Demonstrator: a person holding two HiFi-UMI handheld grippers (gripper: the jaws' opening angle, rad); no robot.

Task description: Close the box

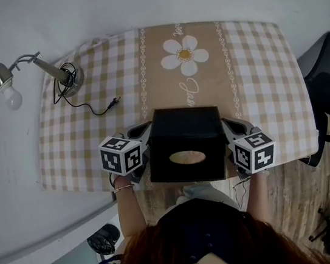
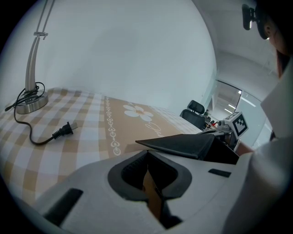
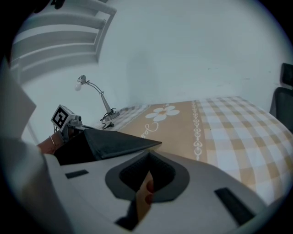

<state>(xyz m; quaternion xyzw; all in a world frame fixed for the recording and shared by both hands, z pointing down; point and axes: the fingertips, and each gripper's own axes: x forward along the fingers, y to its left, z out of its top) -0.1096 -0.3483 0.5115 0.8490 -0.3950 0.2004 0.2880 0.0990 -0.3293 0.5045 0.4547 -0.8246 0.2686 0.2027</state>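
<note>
A black box [image 1: 185, 143] with an oval opening in its top stands at the near edge of the table, between my two grippers. My left gripper [image 1: 142, 131] is against its left side and my right gripper [image 1: 230, 125] against its right side. In the left gripper view the jaws of my left gripper [image 2: 147, 157] are shut on a thin brown cardboard flap [image 2: 153, 192], with the black box [image 2: 183, 144] just to the right. The right gripper view has my right gripper [image 3: 149, 160] shut on a brown flap [image 3: 143, 196] with red dots, beside the box [image 3: 114, 142].
The table carries a beige checked cloth [image 1: 256, 84] with a daisy print [image 1: 185, 54]. A desk lamp [image 1: 58, 73] stands at the far left corner, its unplugged cord and plug [image 1: 113, 102] lying on the cloth. An office chair [image 1: 326, 82] stands to the right.
</note>
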